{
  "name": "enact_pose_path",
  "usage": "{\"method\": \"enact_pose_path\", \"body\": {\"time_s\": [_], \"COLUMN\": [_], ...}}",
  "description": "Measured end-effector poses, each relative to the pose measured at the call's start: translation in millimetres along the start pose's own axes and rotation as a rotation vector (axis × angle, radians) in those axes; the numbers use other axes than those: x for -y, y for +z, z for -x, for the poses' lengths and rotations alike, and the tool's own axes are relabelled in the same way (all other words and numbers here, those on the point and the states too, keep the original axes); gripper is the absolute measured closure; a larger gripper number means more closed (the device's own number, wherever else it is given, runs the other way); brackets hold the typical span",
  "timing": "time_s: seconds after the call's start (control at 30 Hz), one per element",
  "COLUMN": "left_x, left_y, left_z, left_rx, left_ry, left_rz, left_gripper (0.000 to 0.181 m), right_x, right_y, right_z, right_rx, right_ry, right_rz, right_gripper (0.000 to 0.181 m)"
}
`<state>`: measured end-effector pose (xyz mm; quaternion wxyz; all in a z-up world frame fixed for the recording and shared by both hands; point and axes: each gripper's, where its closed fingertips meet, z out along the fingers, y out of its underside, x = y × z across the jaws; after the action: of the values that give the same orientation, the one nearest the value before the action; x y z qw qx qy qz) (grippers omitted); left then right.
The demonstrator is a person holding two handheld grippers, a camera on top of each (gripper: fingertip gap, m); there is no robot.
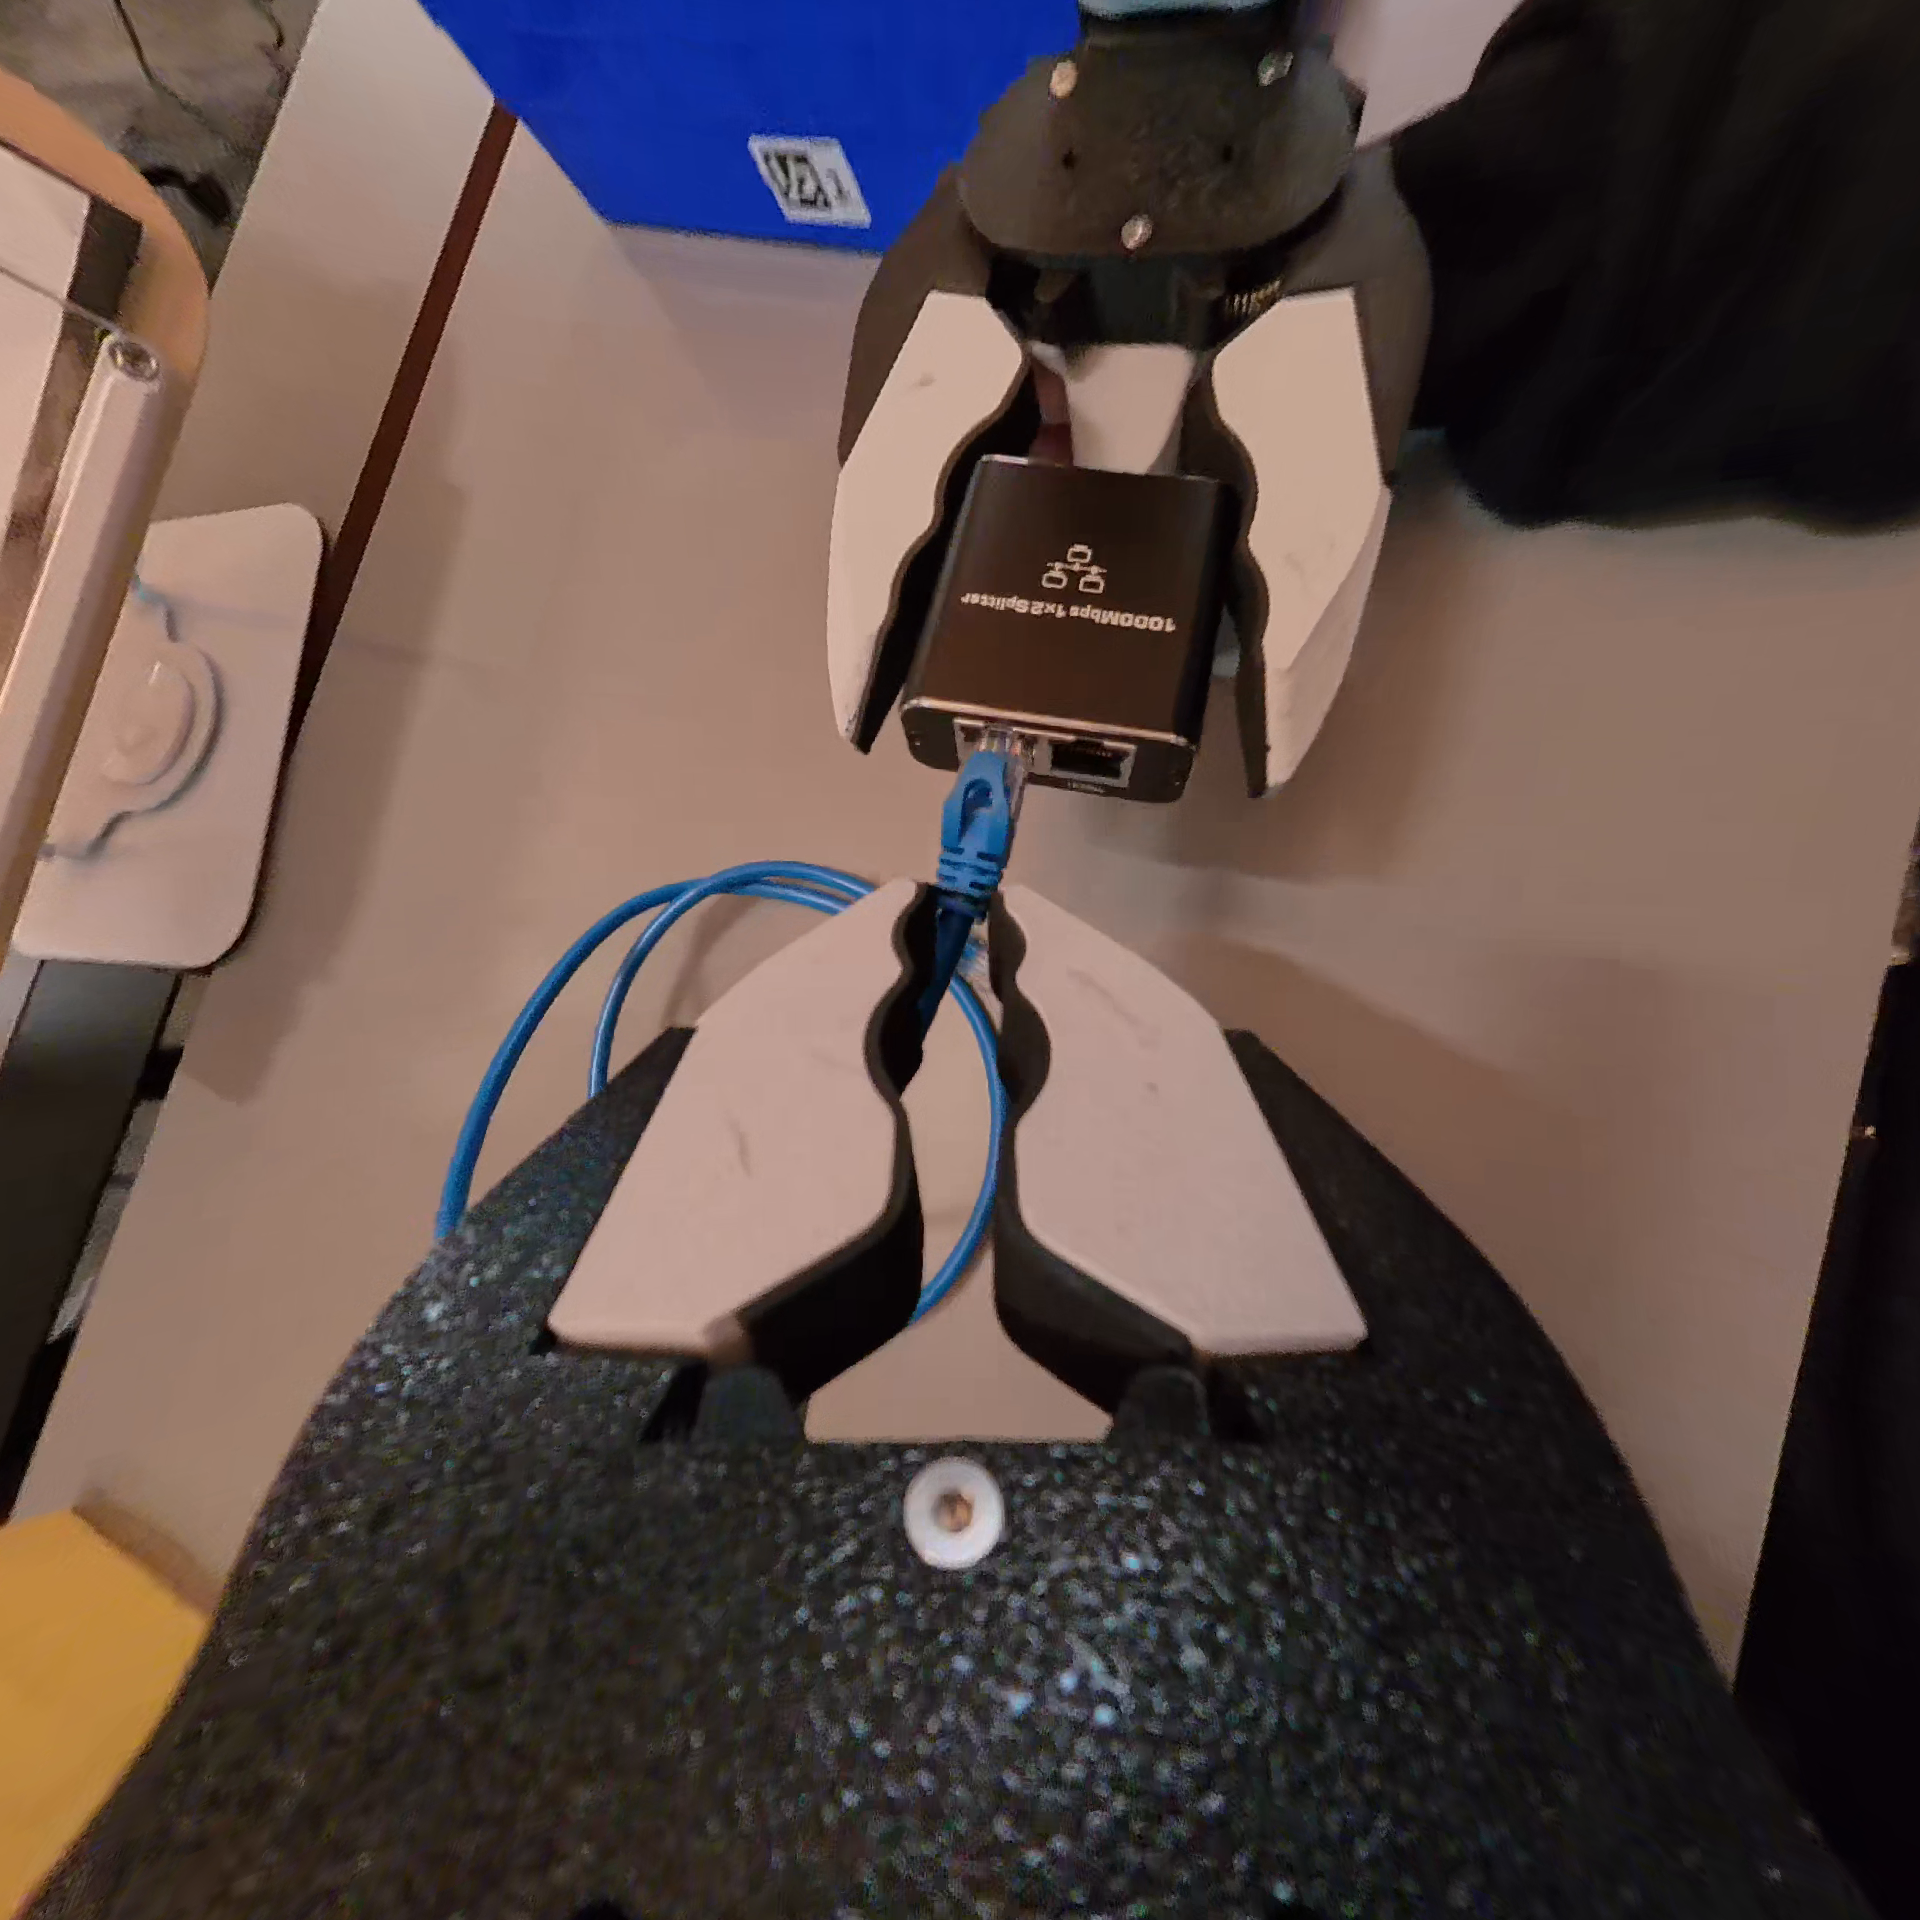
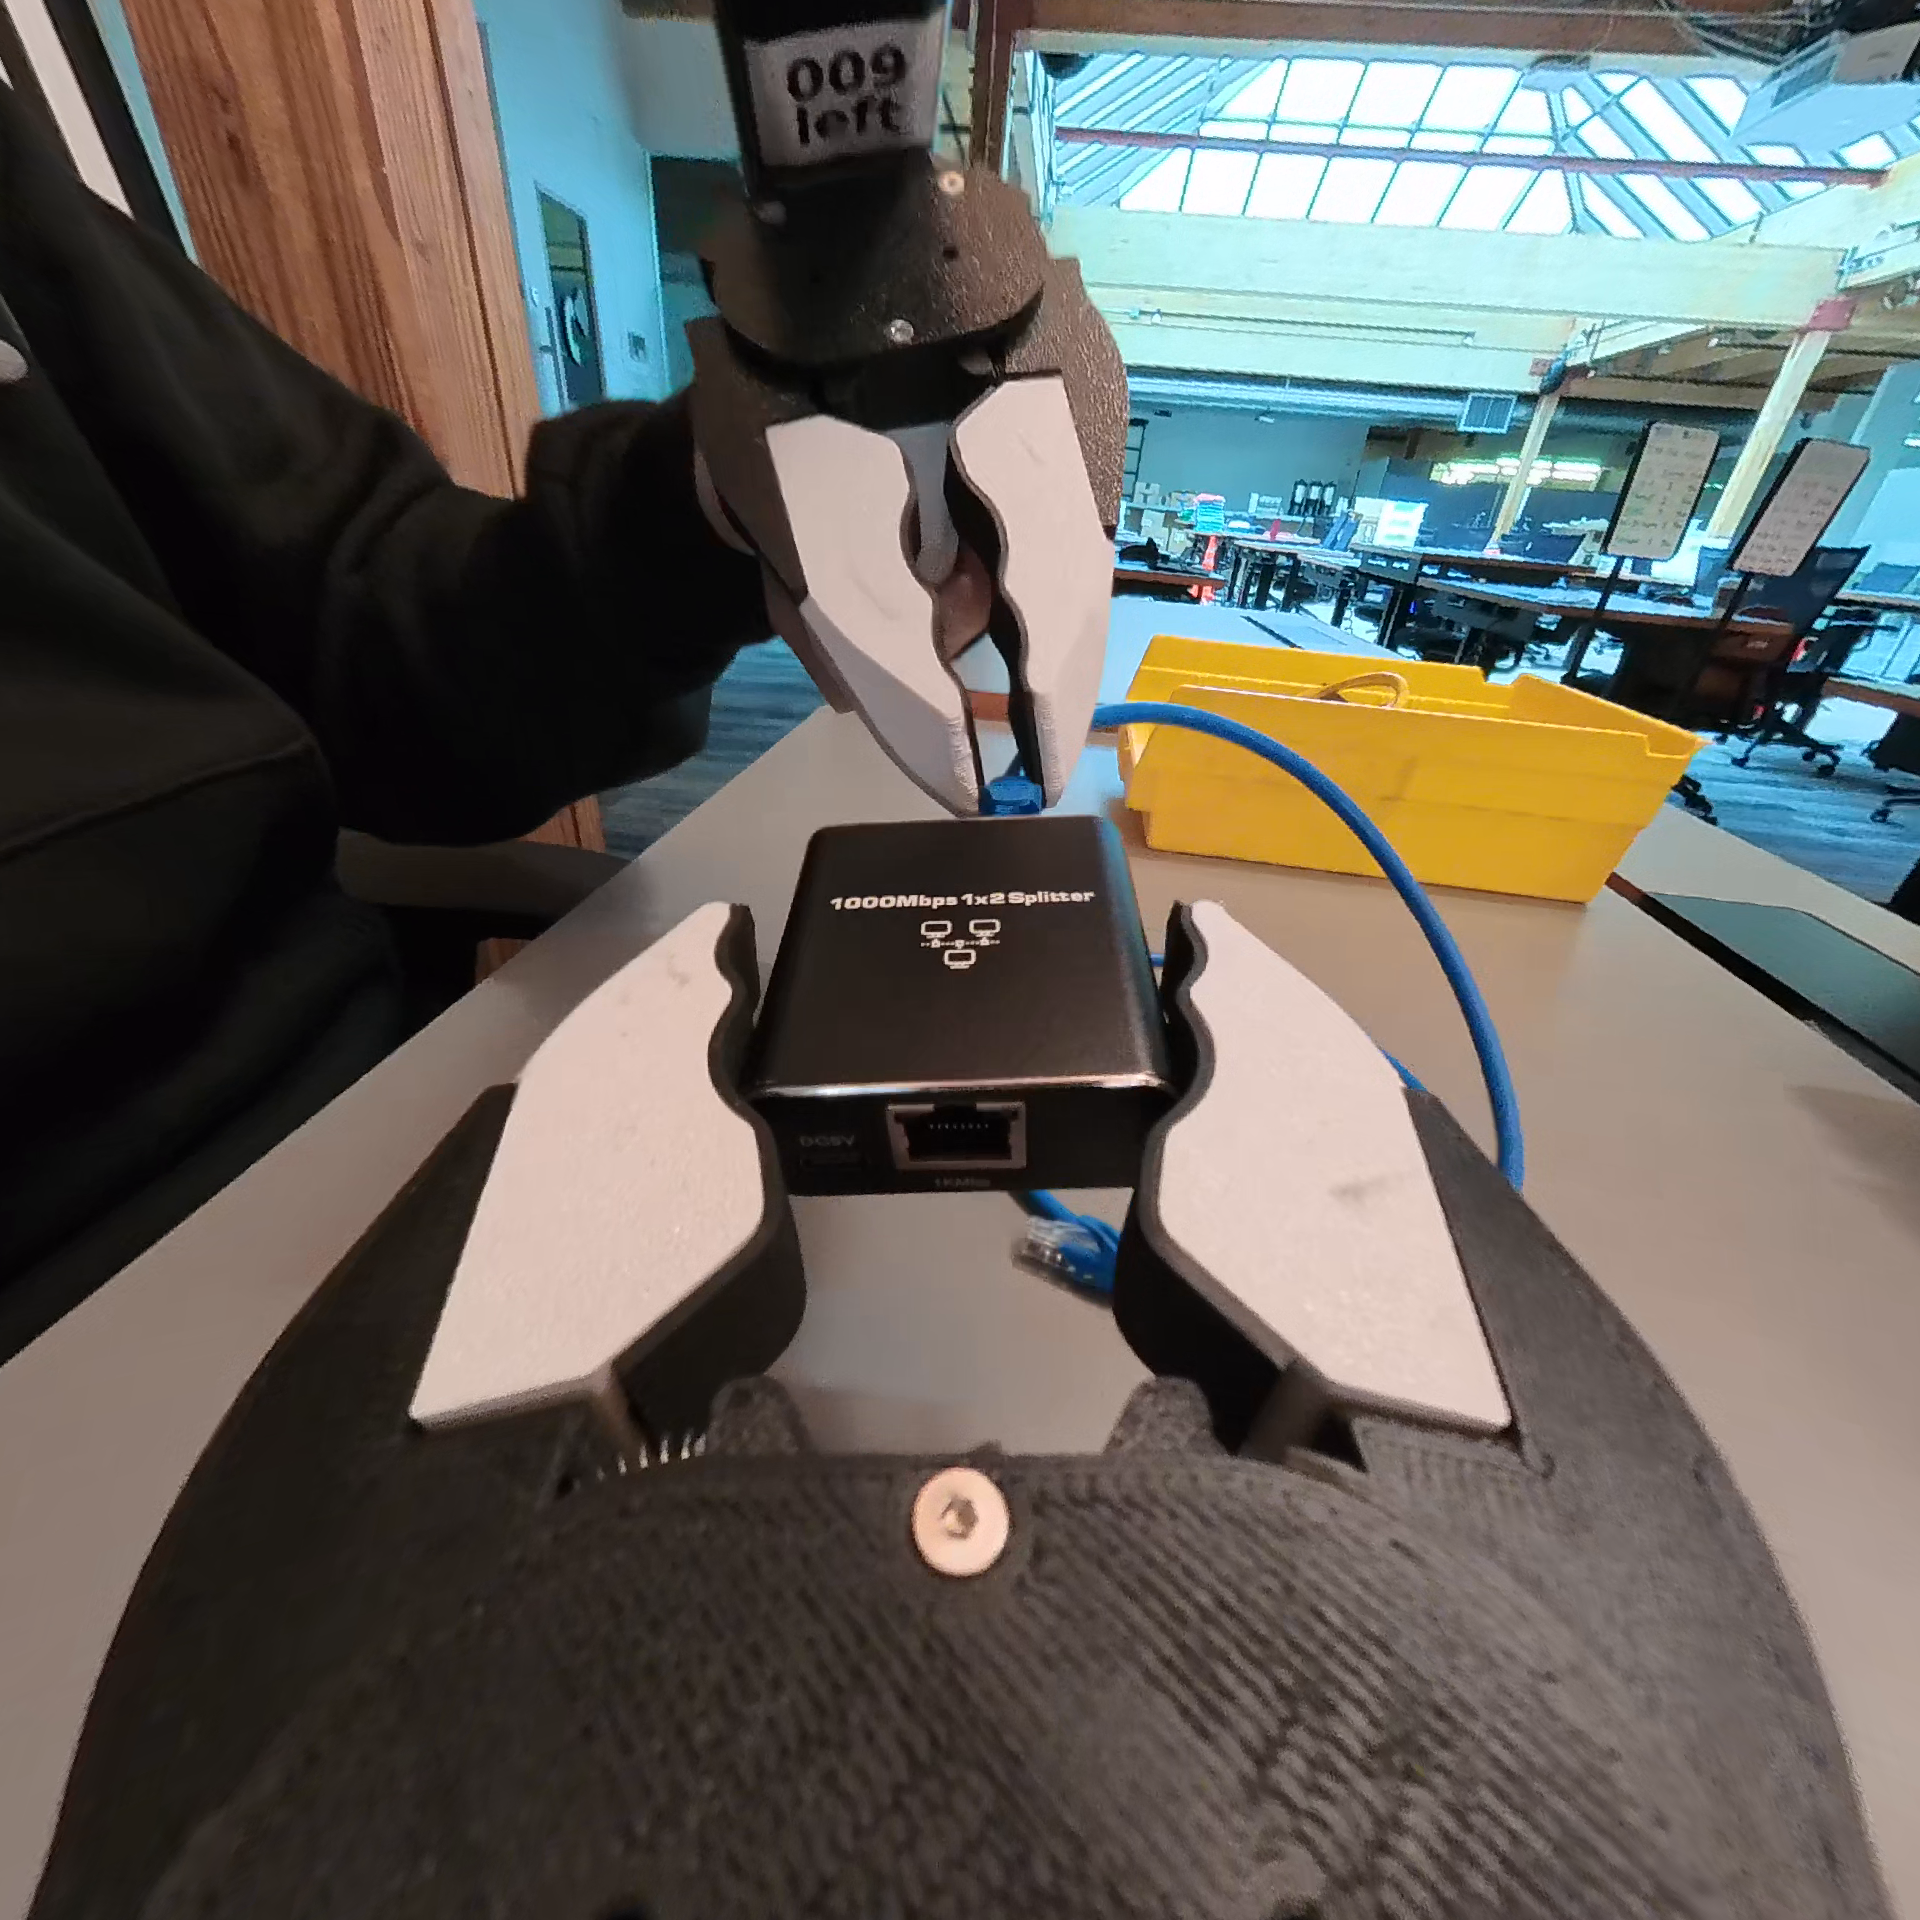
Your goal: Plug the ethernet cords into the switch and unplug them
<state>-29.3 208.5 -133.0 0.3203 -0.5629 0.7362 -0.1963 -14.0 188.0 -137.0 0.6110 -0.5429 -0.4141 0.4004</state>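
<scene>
Right tool [image 2: 956, 1049] clamps switch [image 2: 961, 977] sides, left tool [image 1: 951, 914] pinches blue cord [image 1: 971, 821] w/ plug at port edge

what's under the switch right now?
In the right wrist view, a loose blue connector end lies on the table below the held switch. Anything farther under it is hidden by its body.

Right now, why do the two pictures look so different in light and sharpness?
Left wrist view: dim, warm light, grainy, with the edges bent by the wide lens; the switch and blue plug stay sharp. Right wrist view: bright daylight from skylights, the far hall soft, the left gripper slightly blurred.
</scene>
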Motion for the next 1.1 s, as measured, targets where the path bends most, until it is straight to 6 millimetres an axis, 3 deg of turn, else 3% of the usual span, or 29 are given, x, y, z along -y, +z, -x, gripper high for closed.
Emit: {"method": "enact_pose_path", "body": {"time_s": [0.03,0.37,0.7,0.83,0.9,0.97,1.1], "left_x": [1.4,20.6,8.4,-1.7,-2.6,-0.2,-8.3], "left_y": [-0.2,-7.7,2.3,15.0,17.8,17.7,21.3], "left_z": [0.1,-0.4,1.9,-4.9,-10.4,-10.1,-7.3], "left_rx": [-0.018,-0.184,-0.042,-0.075,-0.113,-0.113,-0.1], "left_ry": [-0.016,-0.158,0.057,0.107,0.111,0.096,0.102], "left_rz": [-0.032,-0.484,-0.332,-0.23,-0.228,-0.258,-0.215], "left_gripper": [0.173,0.174,0.146,0.153,0.17,0.171,0.171], "right_x": [-0.7,14.4,13.1,13.1,12.9,10.0,-18.7], "right_y": [-0.1,-7.0,-6.0,0.0,-0.3,-1.2,2.7], "right_z": [0.6,-2.0,0.1,6.9,7.0,4.5,1.6], "right_rx": [0.009,0.005,0.008,0.026,0.027,0.011,-0.017], "right_ry": [0.016,0.032,0.008,-0.014,-0.014,-0.019,-0.03], "right_rz": [-0.005,-0.095,-0.072,-0.057,-0.055,-0.037,0.137], "right_gripper": [0.107,0.107,0.107,0.107,0.107,0.107,0.108]}}
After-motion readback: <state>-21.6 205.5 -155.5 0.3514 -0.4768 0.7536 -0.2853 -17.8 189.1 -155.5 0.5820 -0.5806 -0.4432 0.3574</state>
